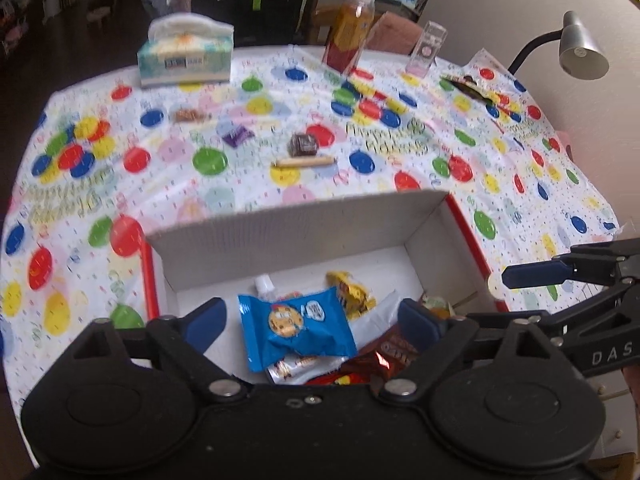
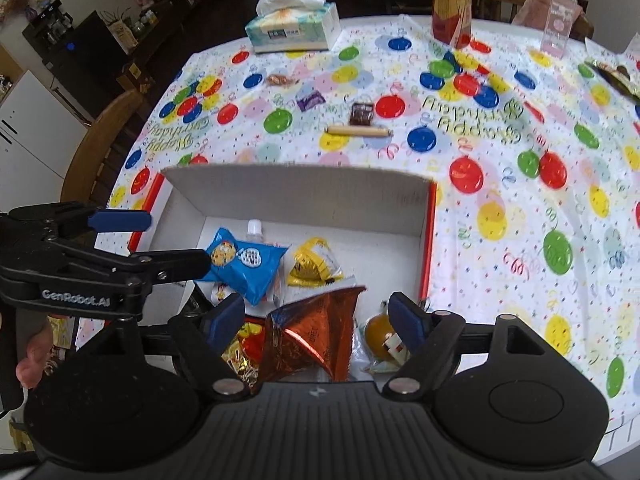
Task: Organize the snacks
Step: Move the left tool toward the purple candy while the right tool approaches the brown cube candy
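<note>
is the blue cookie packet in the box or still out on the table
In the box. The blue cookie packet lies inside the white box, on top of other wrappers.

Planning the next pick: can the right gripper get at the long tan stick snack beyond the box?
Probably yes: the right gripper hangs open and empty over the box, and the stick snack lies alone on open tablecloth past the box's far wall.

Blue cookie packet (image 1: 294, 327) atop snacks in white box (image 1: 304, 224).

A balloon-print cloth (image 2: 500, 152) covers the counter; a wooden chair (image 2: 102, 148) stands at its left edge; a grey gooseneck lamp (image 1: 580, 46) leans by the pale wall (image 1: 500, 0); dark floor (image 1: 80, 36) and cluttered shelves (image 2: 132, 20) lie beyond.
</note>
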`<state>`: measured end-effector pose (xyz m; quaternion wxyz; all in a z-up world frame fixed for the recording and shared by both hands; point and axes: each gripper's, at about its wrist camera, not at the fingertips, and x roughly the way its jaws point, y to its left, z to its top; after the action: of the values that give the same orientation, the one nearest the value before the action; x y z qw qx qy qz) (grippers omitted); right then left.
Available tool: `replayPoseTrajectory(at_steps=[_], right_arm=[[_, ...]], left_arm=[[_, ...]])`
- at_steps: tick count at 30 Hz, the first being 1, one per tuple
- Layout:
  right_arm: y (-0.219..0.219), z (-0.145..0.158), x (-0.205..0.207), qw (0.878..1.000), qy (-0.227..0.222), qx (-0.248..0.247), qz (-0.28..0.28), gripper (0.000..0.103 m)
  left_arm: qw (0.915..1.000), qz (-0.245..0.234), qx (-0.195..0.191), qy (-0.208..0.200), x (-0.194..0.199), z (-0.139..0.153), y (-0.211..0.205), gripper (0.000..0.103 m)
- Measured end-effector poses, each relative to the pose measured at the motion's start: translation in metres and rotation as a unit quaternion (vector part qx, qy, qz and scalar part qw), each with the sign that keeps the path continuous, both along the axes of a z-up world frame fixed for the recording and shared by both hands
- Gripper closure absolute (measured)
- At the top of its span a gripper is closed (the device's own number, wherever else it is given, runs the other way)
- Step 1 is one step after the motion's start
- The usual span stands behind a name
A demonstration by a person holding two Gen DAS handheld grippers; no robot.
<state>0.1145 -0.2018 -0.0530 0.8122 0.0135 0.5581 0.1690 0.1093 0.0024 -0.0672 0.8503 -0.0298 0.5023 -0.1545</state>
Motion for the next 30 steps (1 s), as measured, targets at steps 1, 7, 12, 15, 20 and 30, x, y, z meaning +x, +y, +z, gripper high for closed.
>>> replayPoseTrajectory(at_steps=[1, 7, 12, 15, 20, 30], right_arm=[[0.000, 0.003, 0.001, 1.000, -0.003, 0.001, 0.000, 0.024], [0.000, 0.022, 0.014, 1.000, -0.022, 0.007, 0.006, 0.024], [0.001, 0.035, 0.035, 0.999, -0.035, 0.011, 0.004, 0.024], [0.002, 0.041, 0.052, 0.999, -0.037, 0.012, -0.002, 0.024], [0.004, 0.047, 0.082, 0.999, -0.038, 0.011, -0.013, 0.024], [0.007, 0.043, 0.146, 0.999, -0.024, 0.021, -0.029, 0.024]], left_arm=[[1.0000, 0.000, 0.001, -0.007, 0.000, 0.003, 0.000, 0.007], [0.9991, 0.007, 0.010, -0.040, 0.005, 0.020, 0.003, 0.000], [0.9982, 0.018, 0.015, -0.055, 0.019, 0.029, 0.007, 0.000], [0.9978, 0.025, 0.018, -0.060, 0.031, 0.033, 0.011, 0.000], [0.9968, 0.031, 0.030, -0.068, 0.054, 0.037, 0.015, 0.000], [0.9955, 0.043, 0.047, -0.071, 0.114, 0.031, 0.020, 0.000]])
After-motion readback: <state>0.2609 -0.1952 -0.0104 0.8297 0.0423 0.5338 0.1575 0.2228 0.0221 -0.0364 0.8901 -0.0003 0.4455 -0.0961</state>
